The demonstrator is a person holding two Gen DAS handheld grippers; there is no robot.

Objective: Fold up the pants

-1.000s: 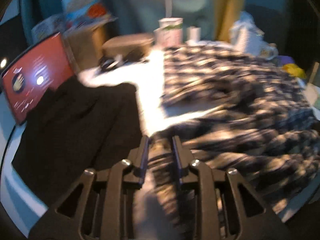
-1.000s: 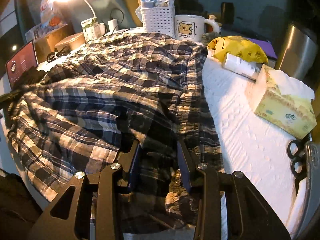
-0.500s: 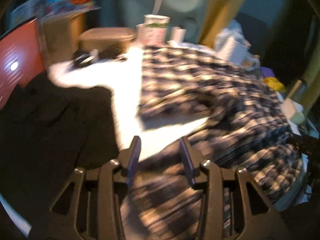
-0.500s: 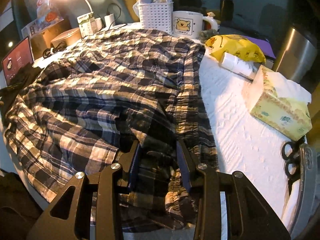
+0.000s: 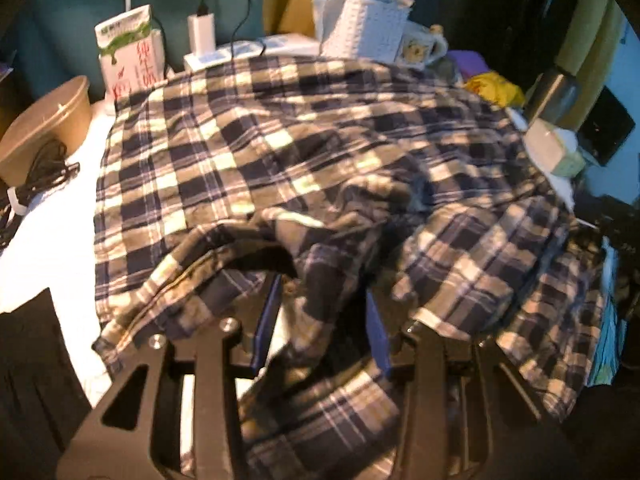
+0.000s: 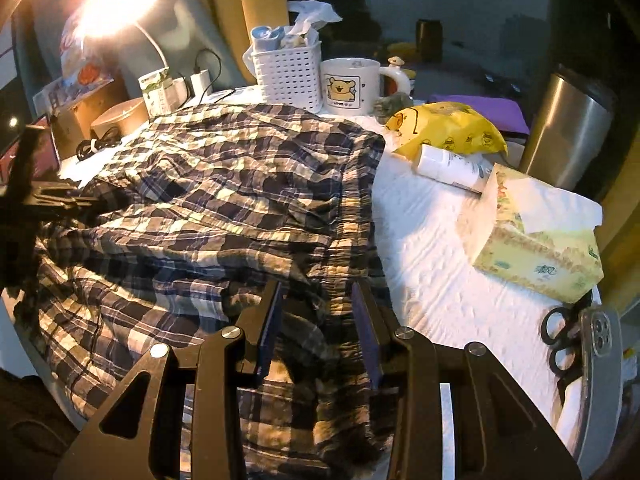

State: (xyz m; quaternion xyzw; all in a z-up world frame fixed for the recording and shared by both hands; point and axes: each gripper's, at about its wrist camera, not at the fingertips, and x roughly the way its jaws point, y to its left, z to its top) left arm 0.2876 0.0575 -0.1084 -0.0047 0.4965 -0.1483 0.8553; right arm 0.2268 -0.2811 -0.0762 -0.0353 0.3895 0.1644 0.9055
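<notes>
White quilted cloth covers the table point(image 6: 432, 280), lit by a lamp point(image 6: 116, 8) at the far left. Plaid pants point(image 6: 224, 208) lie heaped across the left and middle of it, rumpled, with one edge hanging over the near side.

From the right wrist view, the right gripper point(image 6: 316, 320) sits at the near edge with a bunched fold of the pants between its blue pads, pinched and lifted a little. From the left wrist view, the left gripper point(image 5: 320, 320) is partly spread; a fold of the pants point(image 5: 304, 152) drapes over and between its fingers, and I cannot tell whether the pads press on it. That gripper also shows as a dark shape at the far left of the right wrist view.

Behind the pants stand a white basket point(image 6: 288, 76) and a bear mug point(image 6: 350, 86), with a milk carton point(image 5: 130, 54) and a charger point(image 5: 202, 34) further left. A brown bowl point(image 5: 44, 124) and a coiled black cable point(image 5: 40, 176) lie at the left edge. To the right are a yellow bag point(image 6: 448, 132), a white tube point(image 6: 452, 166), a tissue box point(image 6: 536, 232), a steel bin point(image 6: 568, 128), black scissors point(image 6: 560, 336) and a phone point(image 6: 600, 380).
</notes>
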